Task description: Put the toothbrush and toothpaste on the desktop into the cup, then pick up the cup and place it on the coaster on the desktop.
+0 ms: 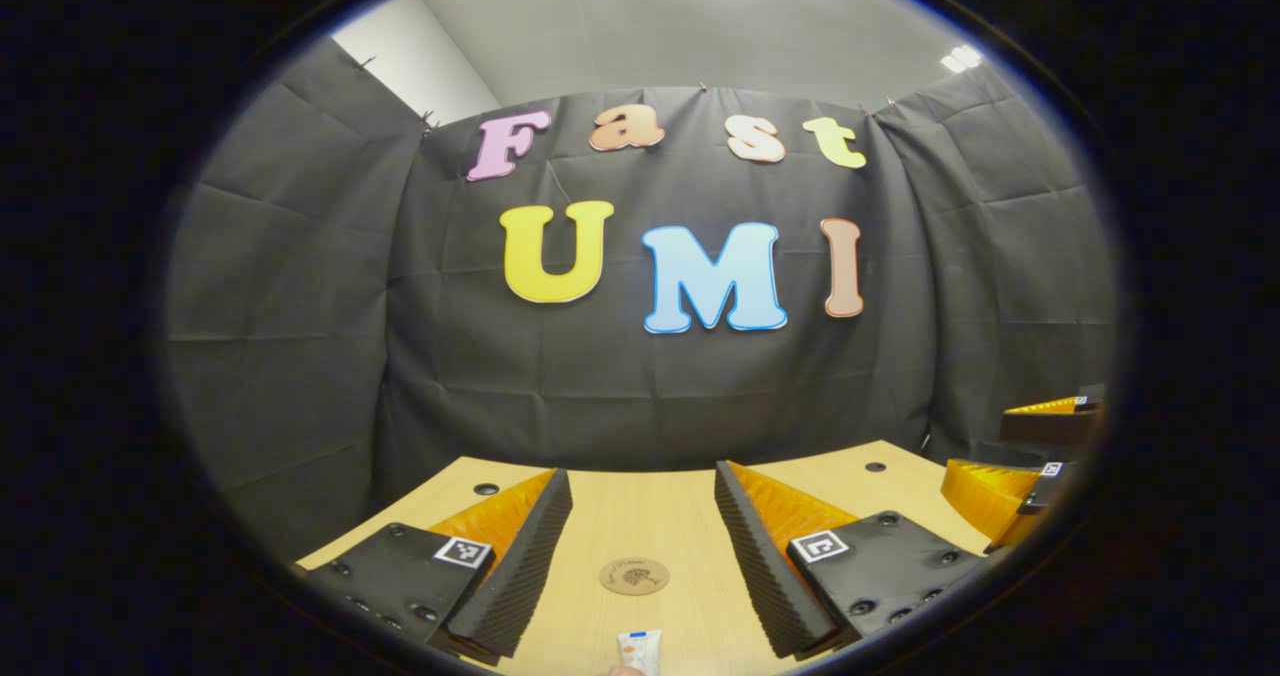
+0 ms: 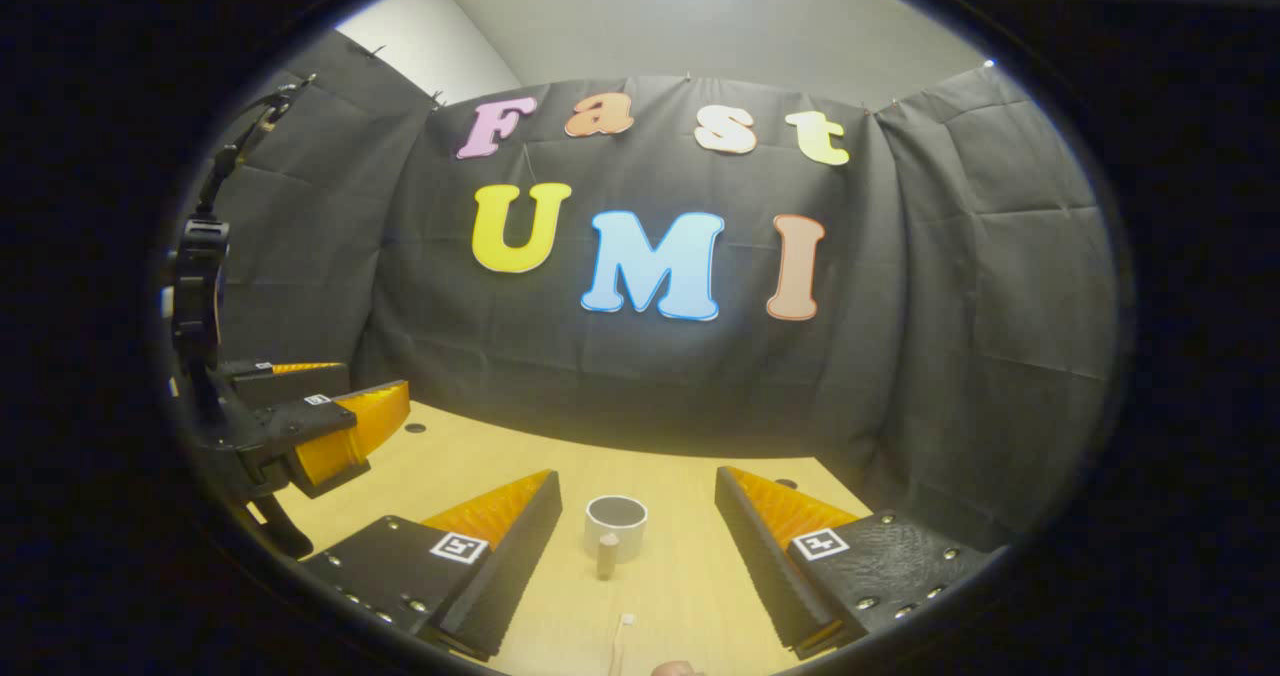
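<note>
Status: nothing done yet. Toothpaste (image 1: pixel 640 648) lies flat on the counter (image 1: pixel 690 516), near the coaster (image 1: pixel 634 576), both between the wide-open fingers of the left hand-held gripper (image 1: pixel 640 566), which holds nothing. Cup (image 2: pixel 615 526) stands upright and looks empty; toothbrush (image 2: pixel 622 636) lies on the counter just short of it. Right hand-held gripper (image 2: pixel 635 556) gapes wide, empty, framing the cup. Remaining: both items into cup, cup onto coaster.

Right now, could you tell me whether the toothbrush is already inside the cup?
No: in the right gripper view the toothbrush lies flat on the desktop, nearer the camera than the cup, which looks empty.
</note>
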